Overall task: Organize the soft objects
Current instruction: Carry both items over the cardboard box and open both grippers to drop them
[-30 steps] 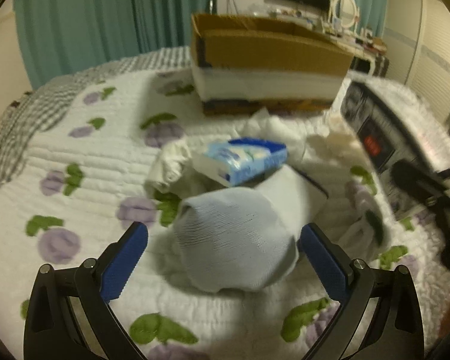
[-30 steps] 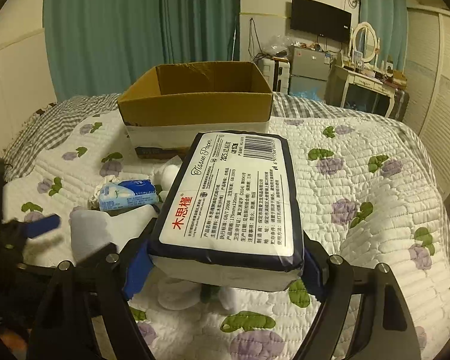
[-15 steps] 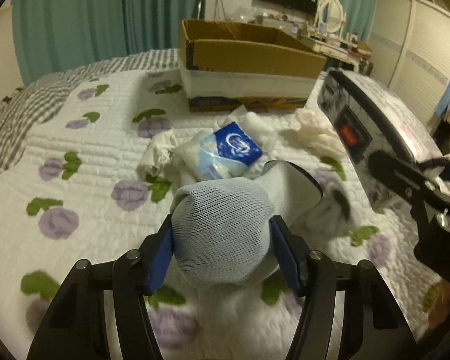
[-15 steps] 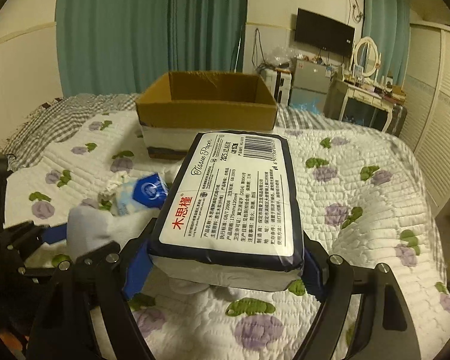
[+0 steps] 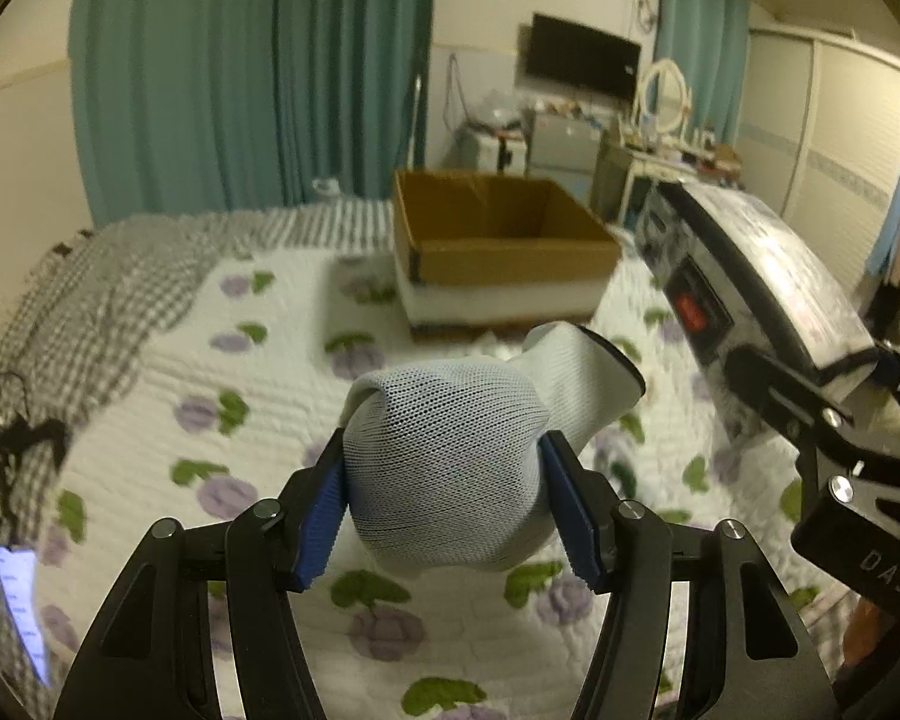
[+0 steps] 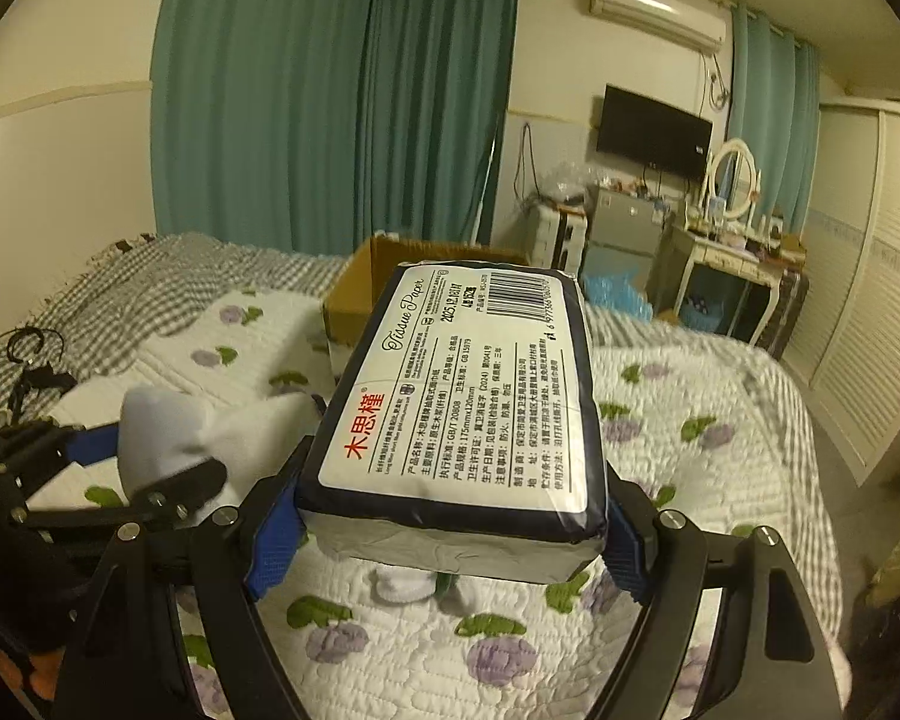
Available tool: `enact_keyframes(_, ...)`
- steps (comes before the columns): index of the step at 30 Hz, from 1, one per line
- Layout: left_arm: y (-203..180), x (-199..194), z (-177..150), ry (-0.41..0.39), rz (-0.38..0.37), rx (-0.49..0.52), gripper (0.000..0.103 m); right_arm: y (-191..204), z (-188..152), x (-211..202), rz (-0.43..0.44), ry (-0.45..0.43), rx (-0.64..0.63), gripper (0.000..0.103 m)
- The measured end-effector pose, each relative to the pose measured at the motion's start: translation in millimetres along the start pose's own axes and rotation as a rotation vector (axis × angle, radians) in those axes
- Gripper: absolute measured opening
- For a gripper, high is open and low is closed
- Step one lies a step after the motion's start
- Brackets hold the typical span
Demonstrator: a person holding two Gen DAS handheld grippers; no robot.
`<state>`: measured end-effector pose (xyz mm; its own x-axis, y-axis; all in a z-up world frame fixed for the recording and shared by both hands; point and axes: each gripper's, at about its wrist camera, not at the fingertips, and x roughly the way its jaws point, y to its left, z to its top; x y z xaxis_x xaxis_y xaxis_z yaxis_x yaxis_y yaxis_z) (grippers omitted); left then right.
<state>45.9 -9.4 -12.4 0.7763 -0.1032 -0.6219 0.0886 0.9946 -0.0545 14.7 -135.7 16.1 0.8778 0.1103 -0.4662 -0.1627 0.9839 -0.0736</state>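
Note:
My left gripper (image 5: 444,510) is shut on a rolled pale grey sock (image 5: 450,468) and holds it above the bed. My right gripper (image 6: 450,540) is shut on a large tissue paper pack (image 6: 468,396) with a dark blue edge, also raised. The pack shows at the right of the left wrist view (image 5: 750,276). The sock and left gripper show at the left of the right wrist view (image 6: 168,438). An open cardboard box (image 5: 498,234) stands farther back on the bed, empty as far as I can see.
The bed has a white quilt with purple flowers (image 5: 258,372) and a checked blanket (image 5: 90,300) at the left. A small white soft item (image 6: 408,585) lies under the tissue pack. A dresser (image 6: 720,264), wardrobe and curtains stand beyond the bed.
My left gripper closed on the sock and lifted it off the bed. Both grippers rose, so the other items on the quilt dropped out of view. The box looks farther away.

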Motion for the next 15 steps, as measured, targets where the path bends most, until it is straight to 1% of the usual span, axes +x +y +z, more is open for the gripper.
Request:
enact_keyframes(3, 2, -9, 18, -0.037, 0.031, 0.018, 0.061, -4, 16, -9, 0.006, -0.031, -0.012, 0.082)
enact_keyframes(6, 2, -18, 36, -0.087, 0.056, 0.061, 0.061, -11, 34, -13, 0.02, -0.056, -0.021, 0.082)
enact_keyframes(8, 2, -22, 45, -0.104, 0.057, 0.07, 0.061, -15, 46, -14, 0.022, -0.07, -0.027, 0.082)
enact_keyframes(12, 0, -18, 71, -0.131, 0.068, 0.087, 0.061, -23, 71, -9, 0.037, -0.092, -0.035, 0.082)
enact_keyframes(15, -3, -7, 94, -0.147, 0.066, 0.096, 0.061, -26, 90, 0, 0.029, -0.103, -0.058, 0.082)
